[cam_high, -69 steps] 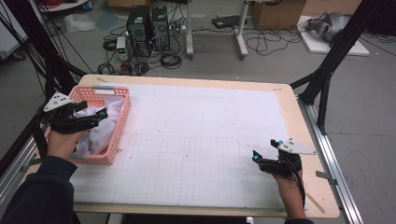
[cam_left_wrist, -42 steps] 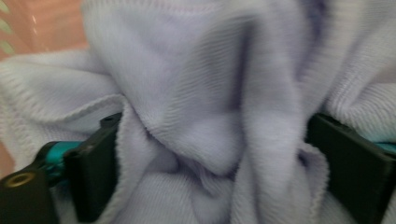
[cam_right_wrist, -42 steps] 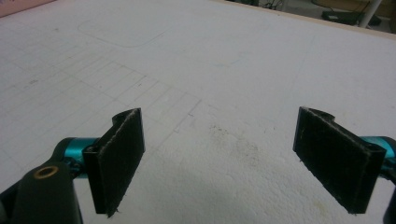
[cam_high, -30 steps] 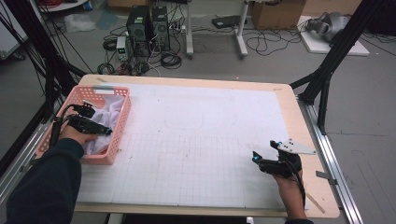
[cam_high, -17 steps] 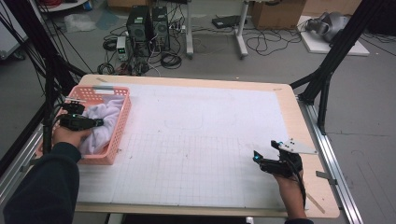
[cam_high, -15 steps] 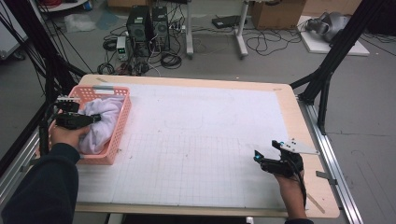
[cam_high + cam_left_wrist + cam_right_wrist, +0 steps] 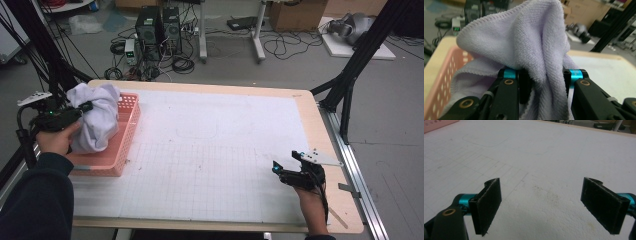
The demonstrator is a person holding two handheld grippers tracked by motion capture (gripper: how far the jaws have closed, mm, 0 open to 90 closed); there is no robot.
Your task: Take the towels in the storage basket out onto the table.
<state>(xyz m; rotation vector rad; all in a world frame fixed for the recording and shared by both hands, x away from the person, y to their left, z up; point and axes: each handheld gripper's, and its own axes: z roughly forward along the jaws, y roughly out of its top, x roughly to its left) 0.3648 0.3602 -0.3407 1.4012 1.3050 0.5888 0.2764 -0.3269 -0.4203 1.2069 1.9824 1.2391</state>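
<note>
Over the bench's left edge, near the far-left corner, the left tool [image 7: 85, 107] pinches a bunched lavender towel [image 7: 97, 122], lifted partly clear of the pink basket [image 7: 125, 135]; the towel's lower folds hang inside the basket. Its jaws closed on the cloth within the last second. Basket sits flush along the left edge.

Near the right end of the near edge, the right tool [image 7: 276, 167] rests low over the white grid mat [image 7: 210, 150], jaws spread, nothing between them. Mat between basket and right tool is open; bare wood margin runs along the right edge.

Left tool view: terry weave and hemmed edge of the towel [image 7: 524, 45] squeezed between both pads. Right tool view: worn pad faces [image 7: 489, 202] and a faint smudge on the mat [image 7: 544, 192].
</note>
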